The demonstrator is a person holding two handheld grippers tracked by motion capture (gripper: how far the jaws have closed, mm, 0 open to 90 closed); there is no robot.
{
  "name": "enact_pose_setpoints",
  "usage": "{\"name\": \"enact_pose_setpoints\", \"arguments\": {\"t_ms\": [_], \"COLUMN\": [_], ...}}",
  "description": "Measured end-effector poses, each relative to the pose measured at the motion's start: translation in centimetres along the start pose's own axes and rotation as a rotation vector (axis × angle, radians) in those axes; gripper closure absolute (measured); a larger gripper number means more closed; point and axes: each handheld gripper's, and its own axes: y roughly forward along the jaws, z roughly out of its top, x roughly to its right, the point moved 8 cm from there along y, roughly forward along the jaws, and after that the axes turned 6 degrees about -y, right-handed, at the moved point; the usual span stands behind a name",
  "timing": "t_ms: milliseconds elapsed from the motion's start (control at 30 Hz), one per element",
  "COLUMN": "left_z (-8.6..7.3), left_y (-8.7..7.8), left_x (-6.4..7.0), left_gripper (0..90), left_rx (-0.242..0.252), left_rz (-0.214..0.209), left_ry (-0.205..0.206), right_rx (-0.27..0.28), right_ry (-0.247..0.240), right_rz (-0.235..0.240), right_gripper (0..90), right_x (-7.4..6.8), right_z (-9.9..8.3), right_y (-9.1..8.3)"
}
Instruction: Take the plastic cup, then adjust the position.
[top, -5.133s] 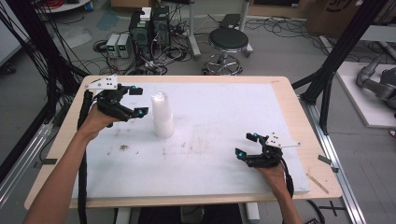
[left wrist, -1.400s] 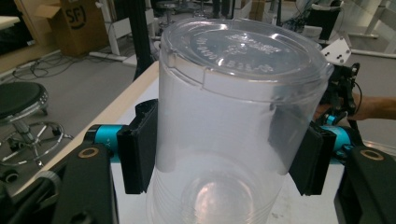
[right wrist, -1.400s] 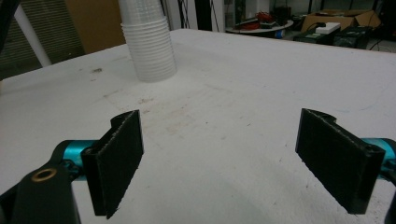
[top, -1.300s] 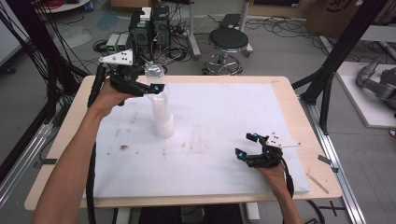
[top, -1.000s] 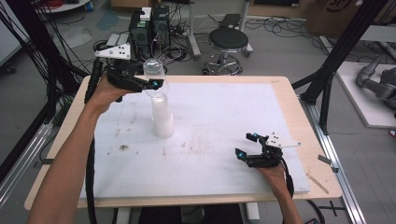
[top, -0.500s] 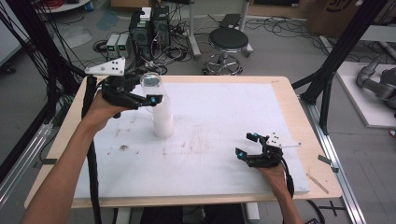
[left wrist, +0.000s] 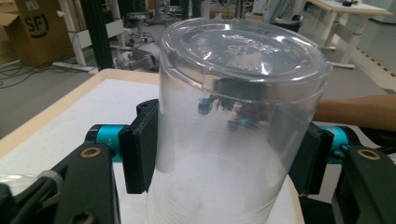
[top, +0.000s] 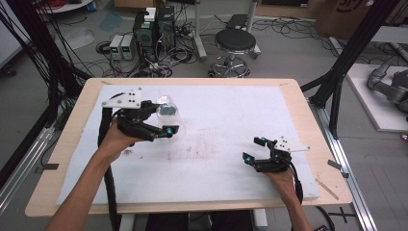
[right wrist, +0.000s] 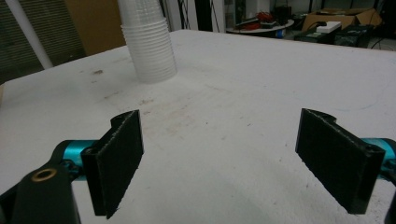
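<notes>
Left tool (top: 163, 120) clamped on clear cup (left wrist: 233, 126), lowered toward desk (top: 231, 159) since before; right tool (top: 257, 153) rested agape, unmoved.

Grey floor (top: 298, 53); round stool (top: 235, 42); tangled cables (top: 180, 41)

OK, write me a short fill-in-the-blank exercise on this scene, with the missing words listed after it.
1. The left gripper is shut on a clear plastic ____.
2. The right gripper rests with its jaws ____.
3. The stack of cups stands on the ____ table cover.

Missing words: cup; open; white
</notes>
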Motion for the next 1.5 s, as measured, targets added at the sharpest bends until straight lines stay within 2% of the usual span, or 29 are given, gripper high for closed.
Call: {"name": "enact_pose_setpoints", "arguments": {"t_ms": [200, 600, 1033, 1200, 1500], "left_z": [-2.6, -5.2, -5.9, -5.8, -5.6], "left_y": [1.6, 2.9, 3.8, 3.6, 3.4], "left_x": [1.4, 2.4, 2.2, 1.7, 1.7], "left_gripper": [36.0, 36.2, 36.2, 36.3, 36.3], "left_rx": [-0.022, -0.023, -0.037, -0.031, -0.019], "left_rz": [-0.039, -0.03, -0.06, -0.053, -0.053], "left_ry": [0.001, -0.005, -0.003, -0.003, -0.005], "right_rx": [0.001, -0.001, 0.004, 0.008, 0.012], "right_ry": [-0.003, -0.001, -0.008, -0.008, -0.013], "right_rz": [-0.004, -0.004, -0.006, -0.001, 0.028], "right_gripper": [14.7, 14.7, 14.7, 14.7, 14.7], "right_x": [0.1, 0.0, -0.1, -0.1, -0.3], "right_z": [0.0, 0.0, 0.0, 0.0, 0.1], "right_y": [0.1, 0.0, 0.0, -0.1, -0.1]}}
